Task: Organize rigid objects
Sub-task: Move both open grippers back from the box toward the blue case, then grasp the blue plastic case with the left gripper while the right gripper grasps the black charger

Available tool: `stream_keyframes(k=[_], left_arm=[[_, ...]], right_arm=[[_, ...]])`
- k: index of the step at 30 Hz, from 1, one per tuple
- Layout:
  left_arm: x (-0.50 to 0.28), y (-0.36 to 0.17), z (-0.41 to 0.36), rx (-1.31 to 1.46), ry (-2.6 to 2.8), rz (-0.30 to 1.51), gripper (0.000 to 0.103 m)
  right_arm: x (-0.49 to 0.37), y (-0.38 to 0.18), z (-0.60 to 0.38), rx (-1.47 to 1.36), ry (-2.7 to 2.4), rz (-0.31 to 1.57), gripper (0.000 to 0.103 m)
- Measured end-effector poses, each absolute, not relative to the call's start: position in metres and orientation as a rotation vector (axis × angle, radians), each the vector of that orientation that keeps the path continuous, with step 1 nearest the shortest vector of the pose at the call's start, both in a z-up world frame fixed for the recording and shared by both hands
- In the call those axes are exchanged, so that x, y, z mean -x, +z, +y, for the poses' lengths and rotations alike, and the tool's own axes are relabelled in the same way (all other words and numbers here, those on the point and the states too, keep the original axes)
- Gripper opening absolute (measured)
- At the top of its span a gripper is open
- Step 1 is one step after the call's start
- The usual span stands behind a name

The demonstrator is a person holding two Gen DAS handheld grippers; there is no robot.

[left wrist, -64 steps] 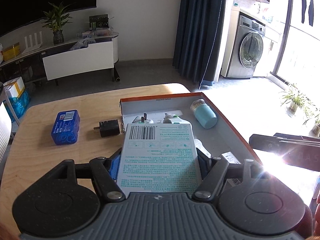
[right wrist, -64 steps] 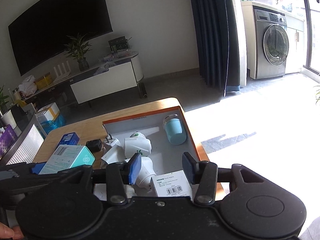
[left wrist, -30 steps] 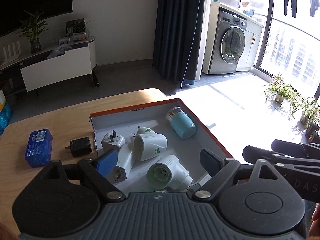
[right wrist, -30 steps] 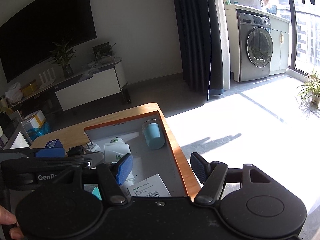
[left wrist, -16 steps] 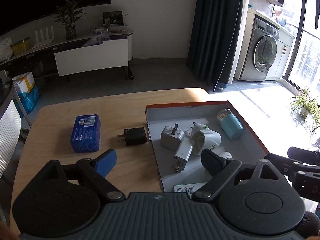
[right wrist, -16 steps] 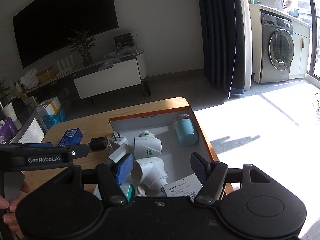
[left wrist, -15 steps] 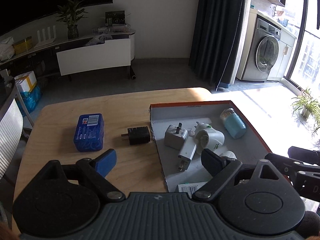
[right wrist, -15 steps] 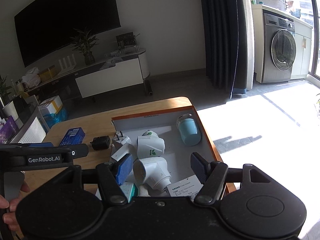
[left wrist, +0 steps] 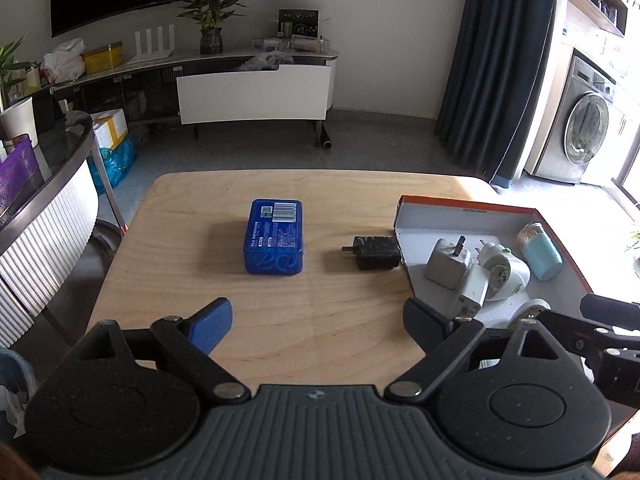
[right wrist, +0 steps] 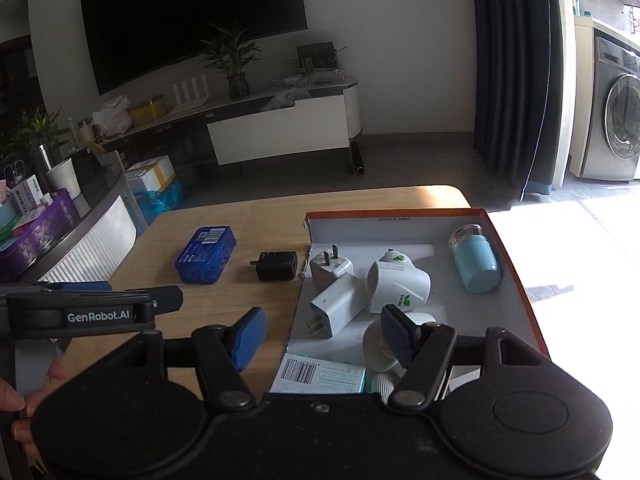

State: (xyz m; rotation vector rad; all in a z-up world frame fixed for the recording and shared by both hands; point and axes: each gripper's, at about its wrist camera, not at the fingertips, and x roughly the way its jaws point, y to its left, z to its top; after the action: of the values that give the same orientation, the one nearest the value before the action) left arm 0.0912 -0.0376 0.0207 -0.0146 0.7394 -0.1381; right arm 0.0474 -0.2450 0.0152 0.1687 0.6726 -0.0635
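left wrist: both grippers' fingers spread, empty; blue box (left wrist: 275, 237) probably clear of table edges.

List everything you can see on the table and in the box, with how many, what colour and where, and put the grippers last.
wooden table: one, light wood, under everything
blue box: one, blue, on the table left of the tray
black charger: one, black, on the table beside the tray's left wall
tray: one, orange rim with grey inside, right side of the table
white plug adapters: several, white, lying in the tray
light blue jar: one, light blue, on its side at the tray's right
teal and white carton: one, near end of the tray
left gripper: jaws open, empty, above the table
right gripper: jaws open, empty, above the tray's near left edge
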Motion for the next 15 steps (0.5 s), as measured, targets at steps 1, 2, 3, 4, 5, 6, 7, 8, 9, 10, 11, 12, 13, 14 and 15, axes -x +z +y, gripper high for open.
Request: stream_keyframes(k=[1,2,3,4,5,6,7,8,9,10,11,12,13,14,15], left_arm=[[-0.092,0.021,-0.035,0.017,-0.129,0.740,0.095],[-0.093,0.022,-0.033,0.021,-0.121,0.740,0.095],[-0.094,0.022,-0.031,0.024,-0.117,0.740,0.095],[-0.094,0.023,-0.028,0.025,-0.112,0.739,0.095],[-0.094,0.023,-0.025,0.025,-0.108,0.736,0.095],[-0.095,0.023,-0.024,0.025,-0.105,0.736,0.095],[-0.095,0.023,-0.022,0.028,-0.101,0.735,0.095],[-0.095,0.023,-0.020,0.031,-0.097,0.734,0.095],[-0.096,0.023,-0.018,0.032,-0.094,0.734,0.095],[-0.097,0.023,-0.017,0.033,-0.090,0.733,0.095],[-0.097,0.022,-0.014,0.033,-0.086,0.733,0.095],[-0.098,0.022,-0.013,0.034,-0.083,0.733,0.095],[-0.099,0.021,-0.011,0.037,-0.080,0.734,0.095],[-0.099,0.021,-0.010,0.040,-0.078,0.735,0.095],[-0.100,0.020,-0.008,0.042,-0.076,0.736,0.095]], right_arm=[[-0.050,0.015,-0.242,-0.166,-0.056,0.675,0.078],[-0.053,0.014,-0.239,-0.163,-0.048,0.678,0.078],[-0.056,0.014,-0.237,-0.161,-0.042,0.680,0.078],[-0.059,0.014,-0.235,-0.161,-0.037,0.681,0.078],[-0.062,0.014,-0.232,-0.161,-0.028,0.682,0.078],[-0.065,0.014,-0.230,-0.161,-0.023,0.683,0.078],[-0.068,0.014,-0.227,-0.159,-0.015,0.684,0.078],[-0.070,0.014,-0.225,-0.156,-0.010,0.685,0.078],[-0.073,0.013,-0.222,-0.151,-0.004,0.687,0.078],[-0.075,0.013,-0.219,-0.147,0.001,0.688,0.078],[-0.076,0.013,-0.217,-0.144,0.005,0.690,0.078],[-0.078,0.012,-0.216,-0.143,0.009,0.692,0.078],[-0.080,0.012,-0.214,-0.142,0.013,0.694,0.078],[-0.083,0.011,-0.212,-0.141,0.018,0.696,0.078],[-0.085,0.011,-0.210,-0.139,0.021,0.698,0.078]])
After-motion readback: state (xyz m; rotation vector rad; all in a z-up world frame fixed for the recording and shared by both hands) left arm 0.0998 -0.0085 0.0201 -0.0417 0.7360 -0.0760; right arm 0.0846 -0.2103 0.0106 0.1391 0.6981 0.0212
